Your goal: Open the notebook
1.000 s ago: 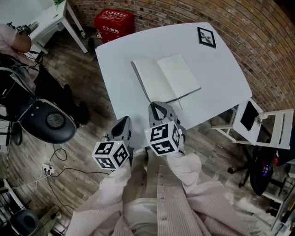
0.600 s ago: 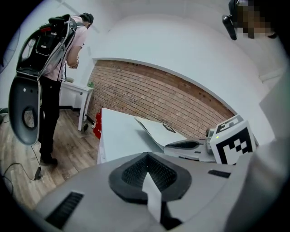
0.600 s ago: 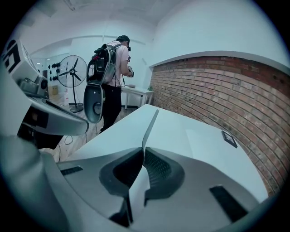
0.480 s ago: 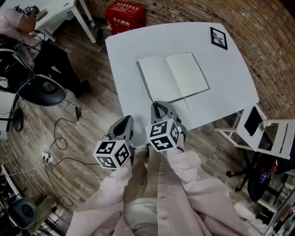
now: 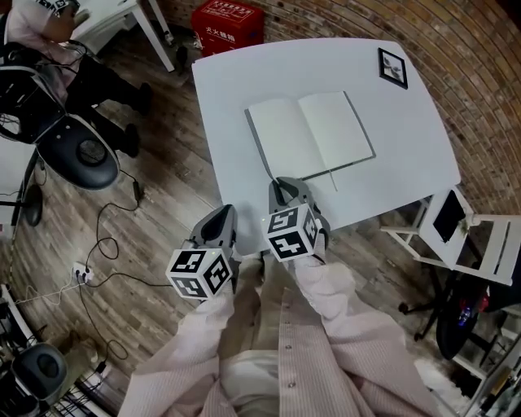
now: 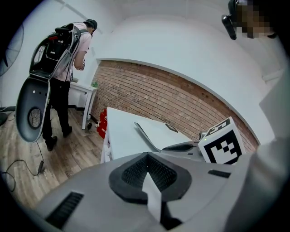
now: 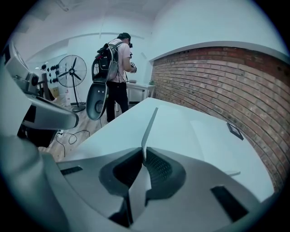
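Plainly the notebook lies open on the white table, spine running away from the right gripper, whose opening jaws pinch its near left corner; the left gripper, jaws together, hangs farther off.

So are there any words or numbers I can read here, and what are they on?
Red box: white print, too small and blurred to read.
Small framed card: too small to read.
Open notebook: pages blank, no writing.
Nothing here can be quoted.
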`<state>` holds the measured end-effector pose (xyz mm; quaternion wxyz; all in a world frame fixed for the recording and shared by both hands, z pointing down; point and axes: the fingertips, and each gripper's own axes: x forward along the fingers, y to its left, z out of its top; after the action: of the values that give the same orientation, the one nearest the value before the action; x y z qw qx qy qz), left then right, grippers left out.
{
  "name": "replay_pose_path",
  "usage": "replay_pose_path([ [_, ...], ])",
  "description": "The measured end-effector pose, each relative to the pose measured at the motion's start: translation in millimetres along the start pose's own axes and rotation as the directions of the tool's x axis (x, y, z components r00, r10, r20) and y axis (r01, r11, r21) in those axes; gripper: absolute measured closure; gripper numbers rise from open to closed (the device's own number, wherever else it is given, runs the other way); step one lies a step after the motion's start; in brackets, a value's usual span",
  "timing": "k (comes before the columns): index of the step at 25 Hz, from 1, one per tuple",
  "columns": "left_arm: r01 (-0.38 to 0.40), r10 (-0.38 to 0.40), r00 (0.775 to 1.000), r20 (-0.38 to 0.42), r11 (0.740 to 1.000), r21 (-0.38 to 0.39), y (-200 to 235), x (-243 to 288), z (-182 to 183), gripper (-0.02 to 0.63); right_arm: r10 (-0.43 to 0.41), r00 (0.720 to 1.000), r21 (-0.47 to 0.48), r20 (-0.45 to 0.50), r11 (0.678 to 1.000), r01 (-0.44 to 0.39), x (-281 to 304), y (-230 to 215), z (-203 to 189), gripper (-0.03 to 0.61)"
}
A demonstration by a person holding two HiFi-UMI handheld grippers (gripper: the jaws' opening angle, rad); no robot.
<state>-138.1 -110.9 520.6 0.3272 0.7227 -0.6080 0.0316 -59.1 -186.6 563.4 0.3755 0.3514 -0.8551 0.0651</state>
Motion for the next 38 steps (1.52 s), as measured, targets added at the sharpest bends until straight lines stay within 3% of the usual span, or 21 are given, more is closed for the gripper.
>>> replay_pose_path([
  [13,0.006,-0.006,1.000,0.000,1.000,0.023,-5,0,5,0.621,0.077,0.997,0.082,-0.007,0.994,-0.077,10,2,-7,0.551],
  [19,0.029,-0.031,0.999,0.024,0.998,0.054,-7,-15,10,0.621,0.128,0.989,0.136,0.068,0.981,-0.136,-3,22,-5,0.536],
  [26,0.053,-0.057,0.997,0.042,0.994,0.095,-17,-9,28,0.621,0.136,0.969,0.200,0.207,0.963,-0.178,-25,4,10,0.537],
  [30,0.070,-0.080,0.994,0.070,0.989,0.130,-23,-13,39,0.621,0.128,0.958,0.222,0.257,0.957,-0.188,-42,-3,17,0.572],
  [38,0.101,-0.130,0.982,0.138,0.975,0.199,-42,-21,65,0.621,0.107,0.904,0.312,0.413,0.916,-0.251,-78,-20,39,0.575],
])
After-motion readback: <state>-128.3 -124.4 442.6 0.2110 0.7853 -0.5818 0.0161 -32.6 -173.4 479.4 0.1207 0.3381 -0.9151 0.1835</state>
